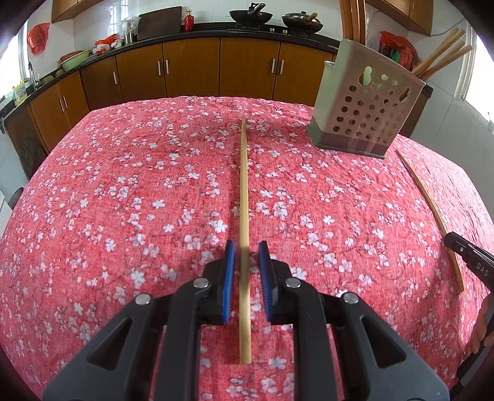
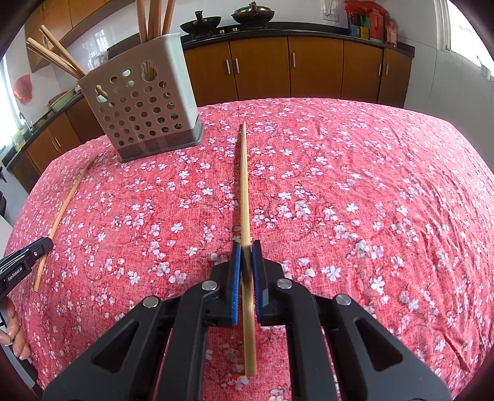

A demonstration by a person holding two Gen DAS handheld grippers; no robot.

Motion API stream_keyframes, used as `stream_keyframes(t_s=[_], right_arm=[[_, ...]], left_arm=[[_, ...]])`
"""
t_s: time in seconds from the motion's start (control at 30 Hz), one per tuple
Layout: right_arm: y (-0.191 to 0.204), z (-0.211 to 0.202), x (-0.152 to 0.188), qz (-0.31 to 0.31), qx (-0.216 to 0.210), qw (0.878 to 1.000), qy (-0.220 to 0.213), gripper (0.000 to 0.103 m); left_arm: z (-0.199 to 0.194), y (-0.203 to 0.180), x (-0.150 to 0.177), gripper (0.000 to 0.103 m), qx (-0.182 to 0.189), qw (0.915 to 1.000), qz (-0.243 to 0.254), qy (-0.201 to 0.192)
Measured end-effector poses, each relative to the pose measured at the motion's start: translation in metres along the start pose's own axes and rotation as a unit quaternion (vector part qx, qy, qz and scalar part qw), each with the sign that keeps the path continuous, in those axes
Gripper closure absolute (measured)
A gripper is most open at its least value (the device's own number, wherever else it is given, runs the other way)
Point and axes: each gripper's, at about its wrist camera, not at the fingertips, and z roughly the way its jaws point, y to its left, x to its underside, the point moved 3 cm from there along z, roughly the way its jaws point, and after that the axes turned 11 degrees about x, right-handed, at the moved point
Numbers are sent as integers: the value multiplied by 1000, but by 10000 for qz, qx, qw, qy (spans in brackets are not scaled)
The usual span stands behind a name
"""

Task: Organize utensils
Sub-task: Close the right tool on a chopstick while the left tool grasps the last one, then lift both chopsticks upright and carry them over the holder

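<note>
A bamboo chopstick [image 1: 244,185] lies lengthwise on the red flowered tablecloth [image 1: 123,185]. My left gripper [image 1: 246,246] straddles its near half, and a thin slit shows between each blue pad and the stick. My right gripper [image 2: 246,246] is shut on a second chopstick [image 2: 244,185], which points away across the cloth. Each view catches the other side's tool at its edge: the right gripper [image 1: 449,239] over its chopstick [image 1: 426,200], and the left gripper [image 2: 46,245] over its chopstick [image 2: 66,203]. A perforated beige utensil holder [image 1: 367,101] [image 2: 145,101] stands at the far side.
Several chopsticks [image 1: 441,58] [image 2: 58,52] stick out of the holder's top. A person's fingers [image 2: 15,336] show at the table's near edge. Brown cabinets [image 1: 191,71] and a counter with woks [image 1: 250,15] lie beyond the table.
</note>
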Motion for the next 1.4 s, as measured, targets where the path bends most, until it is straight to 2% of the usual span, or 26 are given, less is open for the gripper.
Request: stream_keyframes(t_s=[0.07, 0.17, 0.6, 0.93, 1.17, 1.4], right_arm=[[0, -1, 0, 5, -9, 10000, 1, 95], [-1, -3, 1, 33, -39, 10000, 2, 95], [-13, -30, 11, 108, -74, 9998, -177, 95], [-25, -70, -7, 244, -107, 9966, -774, 95], [-29, -80, -18, 309, -143, 9948, -959, 95], [-30, -86, -22, 331, -155, 9936, -1070, 95]], left_arm=[[-2, -1, 2, 87, -27, 10000, 9, 0], [-3, 0, 3, 95, -66, 10000, -35, -1], [-23, 6, 11, 95, 110, 9998, -164, -60], [-68, -3, -9, 95, 339, 9970, -86, -693], [-91, -18, -26, 95, 478, 9931, 64, -1067], [-103, -25, -35, 95, 527, 9907, 128, -1245]])
